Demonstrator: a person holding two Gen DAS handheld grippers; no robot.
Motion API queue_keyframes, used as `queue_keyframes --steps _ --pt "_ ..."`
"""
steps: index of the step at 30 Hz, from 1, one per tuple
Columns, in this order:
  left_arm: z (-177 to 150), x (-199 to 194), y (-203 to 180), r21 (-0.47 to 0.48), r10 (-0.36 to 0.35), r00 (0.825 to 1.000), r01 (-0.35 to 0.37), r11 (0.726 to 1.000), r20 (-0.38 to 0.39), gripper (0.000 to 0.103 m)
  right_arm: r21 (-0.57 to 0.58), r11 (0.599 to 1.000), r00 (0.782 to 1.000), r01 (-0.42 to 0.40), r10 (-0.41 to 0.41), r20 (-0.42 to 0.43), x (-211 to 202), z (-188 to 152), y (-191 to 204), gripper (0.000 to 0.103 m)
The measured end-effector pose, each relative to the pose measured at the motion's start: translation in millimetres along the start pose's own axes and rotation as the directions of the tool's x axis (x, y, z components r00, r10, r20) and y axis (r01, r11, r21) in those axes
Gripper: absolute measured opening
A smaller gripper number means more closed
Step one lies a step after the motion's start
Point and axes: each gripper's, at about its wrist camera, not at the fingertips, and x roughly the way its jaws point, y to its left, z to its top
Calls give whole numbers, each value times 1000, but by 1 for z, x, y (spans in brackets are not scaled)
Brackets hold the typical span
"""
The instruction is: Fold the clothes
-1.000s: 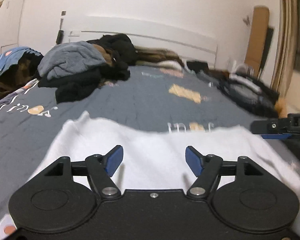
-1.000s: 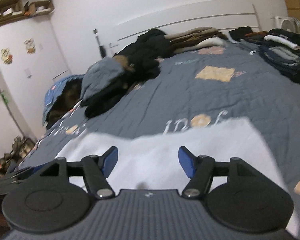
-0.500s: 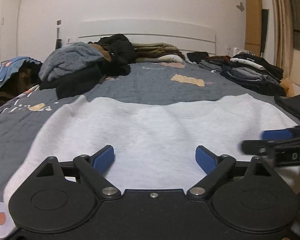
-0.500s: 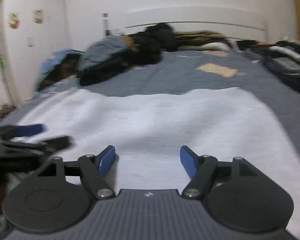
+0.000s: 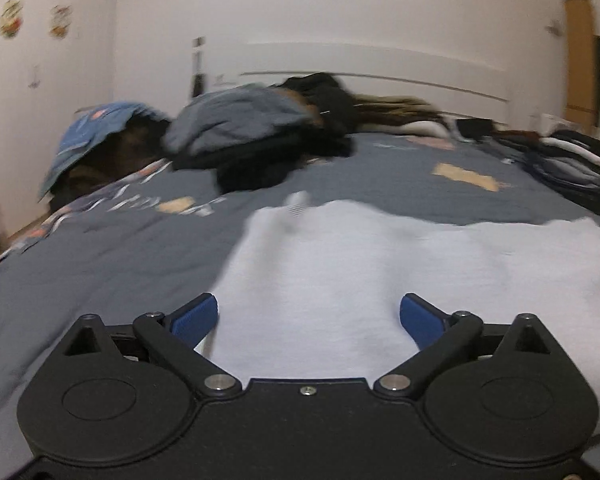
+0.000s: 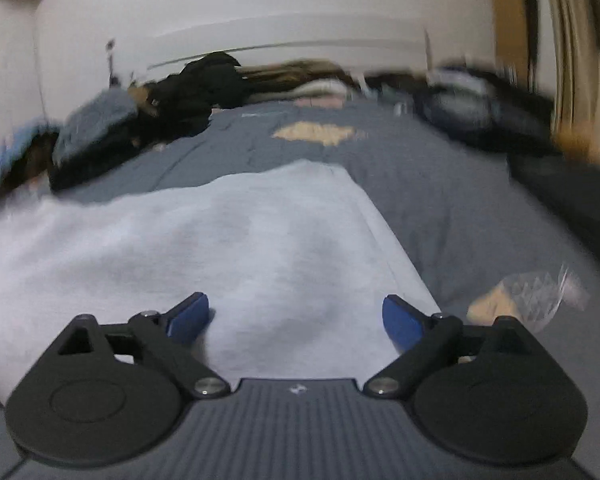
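1. While both views are smeared with motion blur, the white garment [image 5: 400,264] can be made out lying spread flat on the grey bed [image 5: 100,272], at the near end, with its left edge ahead of the left claw and its right edge [image 6: 384,240] ahead of the right claw.
2. Left claw [image 5: 308,316]: blue pads well apart, holding nothing, poised low over the garment's near left part.
3. Right claw [image 6: 296,316]: pads likewise apart and empty, low over the near right part.
4. Step in hand, as a judgement: the scene fits either a garment laid out for a fold or one between folds; how many layers it has cannot be told. Any coming grasp would call for each claw to close on an edge or corner of the cloth, both at matching points.
5. Count: one white garment; two claws; one bed.
6. Surroundings: one loose heap of grey and black clothes [image 5: 260,136] toward the headboard; a row of dark stacked clothes [image 5: 572,164] along the bed's right side, number unclear; one clear plastic wrapper [image 6: 536,292] just right of the garment.
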Motion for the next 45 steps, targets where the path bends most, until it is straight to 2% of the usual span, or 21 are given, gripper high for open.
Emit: queue_keyframes --steps 1,2,3,4,7,10,13,14,16,18,22,25,27,31,32,34,36,39,42,44,45 --pt "3 -4 3 -12 4 1000 -4 1000 13 95 16 1000 1000 -9 9 8 -3 1 -3 92" --pt "6 -8 6 -24 8 1000 -8 1000 26 87 33 999 1000 -18 18 17 -7 3 -5 92" --pt "9 -13 9 -39 8 999 -6 999 43 84 49 998 999 -27 26 26 -10 4 -8 92" --pt "13 -19 9 -58 -13 998 17 998 62 82 65 997 999 -37 35 35 -14 6 -10 92" --pt "22 -35 1 -106 -155 981 167 980 113 80 93 993 995 -72 66 73 -26 11 -10 92" --pt "21 -38 -23 -86 -319 942 327 941 102 80 84 989 988 -118 109 109 -37 15 2 92" --pt "14 -31 -43 -129 -476 879 473 871 14 74 118 976 981 -183 173 90 -37 18 8 92" --pt "12 -27 -49 -134 -492 870 485 864 -20 74 125 971 978 -202 193 79 -35 18 9 92" --pt "7 -22 -59 -101 -472 879 466 879 -58 72 109 969 974 -220 214 67 -35 17 13 92" --pt "5 -17 -62 -56 -431 899 428 902 -75 72 105 964 969 -242 235 77 -36 17 14 92" --pt "7 -3 -39 -125 -354 930 341 932 -95 63 135 939 948 -315 305 90 -37 22 18 92" --pt "12 7 -21 -168 -318 942 298 940 -104 55 127 921 929 -369 362 70 -32 27 31 92" --pt "16 6 -12 -192 -306 947 284 939 -99 55 107 911 917 -399 395 51 -28 30 46 92" --pt "27 3 0 -238 -261 962 237 942 -77 59 77 868 871 -491 492 18 -11 38 80 92" --pt "30 3 4 -245 -252 965 226 943 -78 60 89 848 852 -522 524 4 -4 39 87 92" --pt "31 10 12 -270 -248 964 215 939 -97 60 116 837 841 -535 541 -20 7 40 94 92" --pt "30 12 20 -301 -256 961 214 929 -107 60 132 839 842 -527 537 -55 21 39 97 92" --pt "31 11 23 -290 -250 963 210 934 -105 61 175 852 849 -493 515 -118 42 37 92 92" --pt "32 13 26 -283 -248 963 210 936 -105 62 270 861 867 -432 479 -139 58 39 71 87" --pt "33 13 27 -284 -250 963 212 935 -103 62 338 826 844 -451 518 -139 65 40 56 80" --pt "34 13 28 -284 -251 963 214 935 -102 62 347 826 848 -444 513 -136 65 41 49 78"
